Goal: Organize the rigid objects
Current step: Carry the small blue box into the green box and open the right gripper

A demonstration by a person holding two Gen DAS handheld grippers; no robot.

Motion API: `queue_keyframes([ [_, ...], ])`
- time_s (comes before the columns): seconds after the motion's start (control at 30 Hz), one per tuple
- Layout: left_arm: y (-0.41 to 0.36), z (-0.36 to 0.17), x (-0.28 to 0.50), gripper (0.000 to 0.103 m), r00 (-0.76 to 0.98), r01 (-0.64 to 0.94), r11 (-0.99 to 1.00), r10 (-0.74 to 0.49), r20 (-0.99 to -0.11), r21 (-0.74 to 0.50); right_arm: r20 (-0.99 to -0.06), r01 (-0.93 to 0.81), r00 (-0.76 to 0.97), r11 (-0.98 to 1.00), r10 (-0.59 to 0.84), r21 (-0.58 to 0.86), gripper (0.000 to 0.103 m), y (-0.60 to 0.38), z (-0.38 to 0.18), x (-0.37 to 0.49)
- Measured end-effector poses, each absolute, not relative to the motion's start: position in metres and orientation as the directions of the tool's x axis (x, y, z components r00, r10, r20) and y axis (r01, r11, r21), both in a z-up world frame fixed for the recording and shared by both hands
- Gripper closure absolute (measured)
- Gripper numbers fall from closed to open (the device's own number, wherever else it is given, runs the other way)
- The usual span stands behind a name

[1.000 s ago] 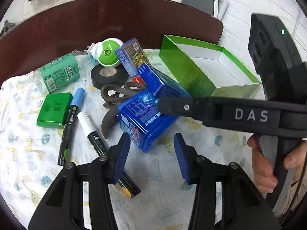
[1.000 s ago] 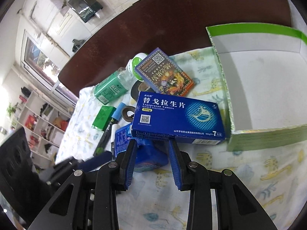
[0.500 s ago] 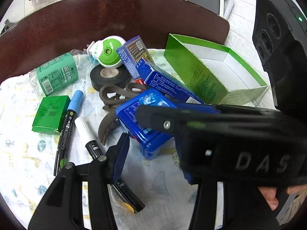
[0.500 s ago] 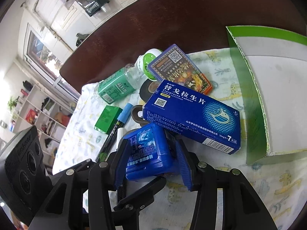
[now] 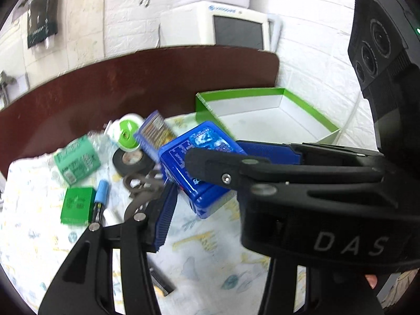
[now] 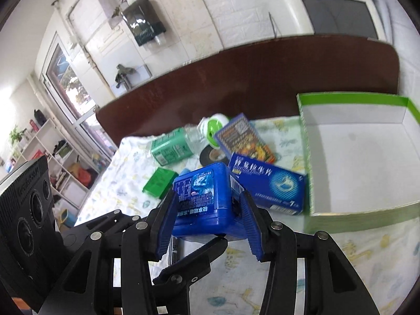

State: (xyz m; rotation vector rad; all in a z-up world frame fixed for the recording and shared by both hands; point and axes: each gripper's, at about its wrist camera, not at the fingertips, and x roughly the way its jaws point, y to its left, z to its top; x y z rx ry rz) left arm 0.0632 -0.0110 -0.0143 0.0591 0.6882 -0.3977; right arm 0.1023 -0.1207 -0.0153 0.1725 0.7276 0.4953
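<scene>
My right gripper [image 6: 207, 220] is shut on a blue plastic case [image 6: 203, 197] and holds it above the cloth; the case also shows in the left wrist view [image 5: 194, 168], with the right gripper across it. An open green-and-white box [image 6: 359, 162] stands to the right; it also shows in the left wrist view [image 5: 265, 115]. A flat blue medicine box [image 6: 270, 186] lies beside it. My left gripper [image 5: 210, 218] is open and empty; only its left finger [image 5: 162, 218] shows, the right one is hidden behind the right gripper.
On the patterned cloth [image 5: 31, 231] lie a green bottle [image 5: 76, 160], a green packet [image 5: 77, 204], a blue-capped marker [image 5: 99, 202], black tape [image 5: 131, 160], brown scissors [image 5: 139, 191], a card pack [image 5: 155, 134] and a white-green round case [image 5: 126, 134]. A brown tabletop [image 5: 105, 89] lies behind.
My right gripper moved from the flat medicine box to the blue plastic case, shut on it and lifted it. Both cameras have tilted upward.
</scene>
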Motion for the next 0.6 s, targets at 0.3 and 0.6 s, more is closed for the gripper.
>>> queue_keyframes([
  [0.3, -0.069, 0.013, 0.082, 0.055, 0.688, 0.494, 0.869, -0.42, -0.591, -0.042, -0.528, -0.29, 0.738, 0.904, 0.421, 0.314, 0.053, -0.176, 0.013, 0.098],
  [0.6, -0.118, 0.003, 0.112, 0.055, 0.647, 0.544, 0.839, -0.438, -0.624, -0.024, -0.508, -0.201, 0.776, 0.91, 0.374, 0.364, 0.053, -0.235, 0.007, 0.118],
])
